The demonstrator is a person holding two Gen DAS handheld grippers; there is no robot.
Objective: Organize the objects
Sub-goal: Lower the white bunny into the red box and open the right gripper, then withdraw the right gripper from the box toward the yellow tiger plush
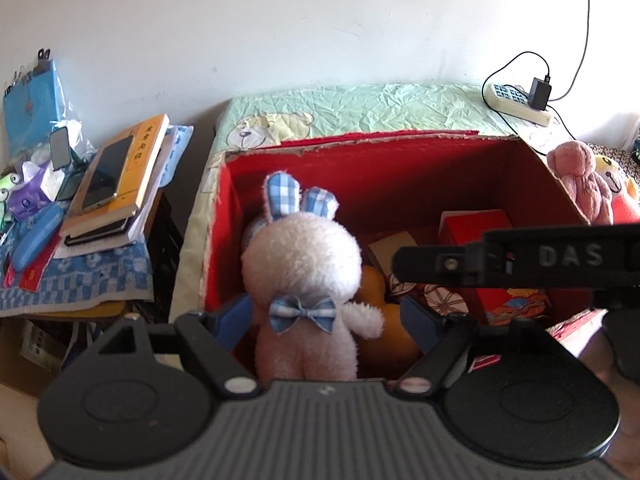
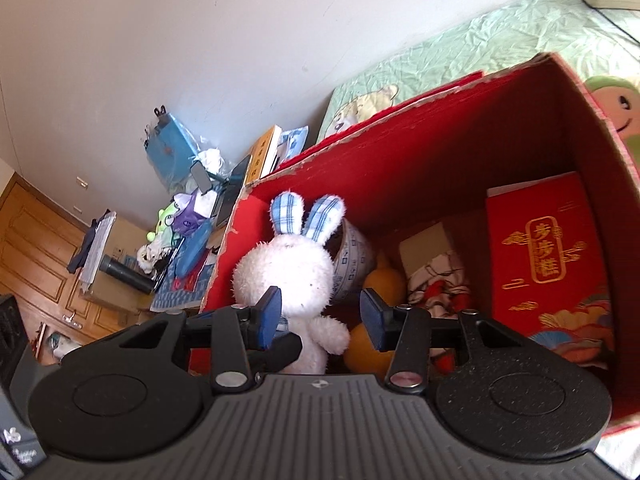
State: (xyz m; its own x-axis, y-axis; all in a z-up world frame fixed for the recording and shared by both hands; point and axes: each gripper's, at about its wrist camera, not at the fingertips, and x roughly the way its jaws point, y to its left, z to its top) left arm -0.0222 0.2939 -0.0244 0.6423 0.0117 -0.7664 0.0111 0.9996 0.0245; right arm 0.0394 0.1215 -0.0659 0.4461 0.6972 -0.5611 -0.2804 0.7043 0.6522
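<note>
A white plush rabbit with blue plaid ears and a blue bow stands inside the red cardboard box, at its left end. My left gripper is open, its blue pads wide apart on either side of the rabbit's body without squeezing it. My right gripper is open above the box; the rabbit shows just beyond its left pad. In the left wrist view the right gripper's black arm crosses over the box from the right.
The box also holds an orange gourd, a red gift box, a brown carton and patterned cloth. Plush toys lie right of the box on the green bedsheet. A cluttered side table with books stands left. A power strip lies behind.
</note>
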